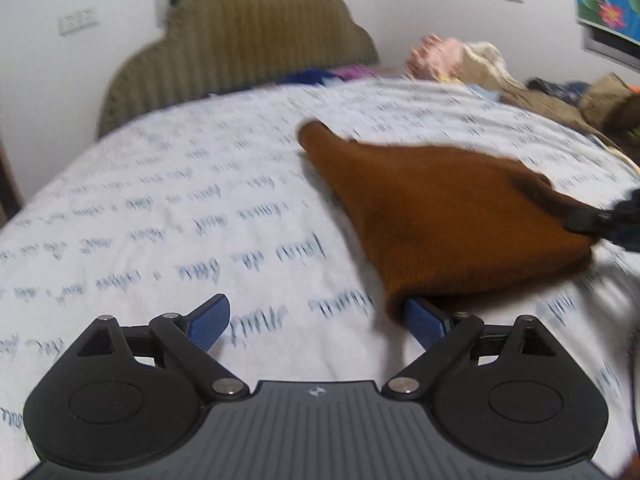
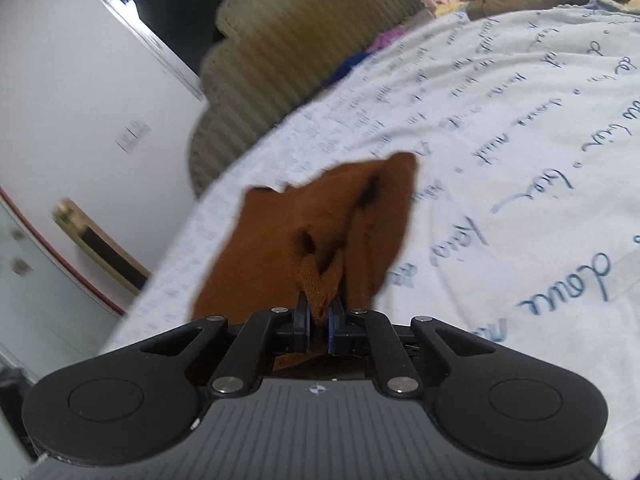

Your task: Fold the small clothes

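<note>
1. Right gripper (image 2: 318, 320): jaws pressed together on a bunched fold of the brown knit garment (image 2: 320, 236). The cloth rises in a peak between the blue pads, so the pinch is on fabric, not on air. Judged purpose: to hold one edge for lifting or drawing across into a fold.

2. Left gripper (image 1: 316, 322): jaws spread wide, nothing clamped. A corner of the garment (image 1: 448, 216) drapes over its right-hand finger (image 1: 426, 322); the other finger lies on bare bedsheet (image 1: 160, 208). Judged purpose: lined up to take that near corner, which does not yet lie between the pads.

3. Garment position: it lies on the script-printed sheet, one end stretching toward the padded headboard (image 1: 236, 40), the opposite edge held at the right of the left wrist view by the right gripper (image 1: 588, 218).

4. Visibility: both views are motion-blurred; whether the garment is a sock or a small hat cannot be settled.

5. Other clothes (image 1: 472, 60) are heaped at the far side, well apart.
</note>
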{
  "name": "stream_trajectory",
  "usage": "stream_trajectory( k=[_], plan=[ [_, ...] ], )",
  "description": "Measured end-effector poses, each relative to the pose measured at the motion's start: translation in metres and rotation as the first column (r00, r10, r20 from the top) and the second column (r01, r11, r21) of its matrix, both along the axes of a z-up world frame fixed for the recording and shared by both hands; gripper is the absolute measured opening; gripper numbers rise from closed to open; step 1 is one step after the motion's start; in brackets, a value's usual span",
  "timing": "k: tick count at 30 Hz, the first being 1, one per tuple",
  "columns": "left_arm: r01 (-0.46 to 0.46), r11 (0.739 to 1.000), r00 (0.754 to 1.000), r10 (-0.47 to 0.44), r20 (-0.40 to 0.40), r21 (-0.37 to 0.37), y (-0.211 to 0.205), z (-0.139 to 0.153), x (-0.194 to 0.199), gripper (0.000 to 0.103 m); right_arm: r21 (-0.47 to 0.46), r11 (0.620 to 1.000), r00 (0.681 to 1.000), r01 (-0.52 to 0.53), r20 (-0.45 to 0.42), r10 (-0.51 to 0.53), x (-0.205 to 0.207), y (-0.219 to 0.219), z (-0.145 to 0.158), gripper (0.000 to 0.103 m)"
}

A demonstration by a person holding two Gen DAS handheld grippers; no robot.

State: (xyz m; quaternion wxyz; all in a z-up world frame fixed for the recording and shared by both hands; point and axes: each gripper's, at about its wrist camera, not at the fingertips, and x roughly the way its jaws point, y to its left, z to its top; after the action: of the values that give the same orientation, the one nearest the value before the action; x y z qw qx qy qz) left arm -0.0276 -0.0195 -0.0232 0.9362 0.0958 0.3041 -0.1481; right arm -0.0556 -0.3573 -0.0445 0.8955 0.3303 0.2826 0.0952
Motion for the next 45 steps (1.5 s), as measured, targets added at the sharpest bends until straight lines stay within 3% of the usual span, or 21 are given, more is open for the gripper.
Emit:
stream_trajectory(
  k=[3,6,7,11,12,14,16,19,21,23,26,30,34,37,42,45],
  plan=[
    [0.042,0.999,0.999,-0.042,0.031,0.016,0.004,0.009,-0.019,0.094,-0.016,1.0,1.0,-0.002,0.004,0.002,-0.004,0.002,0.0,0.015],
    [0.079,0.995,0.995,-0.075,0.072,-0.056,0.009,0.032,-0.027,0.094,-0.066,0.998,1.0,0.009,0.026,-0.007,-0.011,0.005,0.011,0.024],
    [0.089,0.993,0.993,-0.082,0.083,-0.083,0.008,0.04,-0.025,0.095,-0.08,0.997,0.999,-0.003,0.036,0.006,-0.01,0.006,0.015,0.032],
    [0.092,0.99,0.991,-0.081,0.103,-0.109,-0.022,0.053,0.002,0.097,-0.069,0.997,0.999,-0.037,0.033,0.04,0.01,0.008,0.015,0.034],
    [0.093,0.991,0.991,-0.084,0.1,-0.095,-0.033,0.05,0.011,0.097,-0.045,0.998,0.999,-0.036,0.015,0.037,0.017,0.006,0.01,0.033],
    [0.074,0.996,0.995,-0.07,0.068,-0.057,-0.051,0.039,0.026,0.097,-0.009,1.0,1.0,-0.018,-0.007,0.018,0.023,0.003,0.0,0.015],
    [0.056,0.998,0.998,-0.055,0.021,-0.038,-0.062,0.024,0.035,0.097,-0.015,1.0,1.0,-0.007,0.003,0.007,0.016,0.003,-0.003,0.013],
    [0.051,0.996,0.999,-0.052,-0.014,-0.071,-0.063,0.012,0.036,0.097,-0.082,0.997,1.0,-0.002,0.0,0.002,0.004,0.007,0.0,0.013],
    [0.044,0.996,0.999,-0.045,-0.013,-0.073,-0.061,0.01,0.035,0.097,-0.132,0.991,1.0,0.015,0.0,-0.015,0.0,0.009,0.009,0.019],
    [0.033,0.997,0.999,-0.034,-0.009,-0.069,-0.06,0.009,0.034,0.097,-0.226,0.971,0.996,0.078,0.051,-0.068,-0.005,0.014,0.028,0.033],
    [0.024,0.997,1.0,-0.025,-0.017,-0.078,-0.059,0.008,0.035,0.097,-0.339,0.935,0.99,0.103,0.125,-0.063,-0.002,0.029,0.051,0.033],
    [0.017,0.997,0.999,-0.02,-0.035,-0.08,-0.058,0.003,0.038,0.097,-0.34,0.94,0.996,0.024,0.093,0.009,0.022,0.042,0.044,0.033],
    [0.018,0.996,0.999,-0.022,-0.05,-0.085,-0.055,0.001,0.039,0.096,-0.392,0.918,0.998,0.053,0.007,-0.055,0.033,0.046,0.02,0.038],
    [0.014,0.996,0.999,-0.018,-0.05,-0.086,-0.055,0.0,0.039,0.097,-0.345,0.936,0.997,0.077,0.042,-0.067,0.02,0.043,0.024,0.038],
    [0.001,0.995,0.998,-0.007,-0.061,-0.097,-0.054,-0.005,0.039,0.096,-0.398,0.912,0.995,0.095,0.056,-0.08,0.019,0.046,0.025,0.039],
    [0.002,0.996,0.998,-0.008,-0.057,-0.09,-0.055,-0.006,0.038,0.097,-0.374,0.921,0.994,0.109,0.035,-0.103,0.021,0.041,0.01,0.05]
  ],
)
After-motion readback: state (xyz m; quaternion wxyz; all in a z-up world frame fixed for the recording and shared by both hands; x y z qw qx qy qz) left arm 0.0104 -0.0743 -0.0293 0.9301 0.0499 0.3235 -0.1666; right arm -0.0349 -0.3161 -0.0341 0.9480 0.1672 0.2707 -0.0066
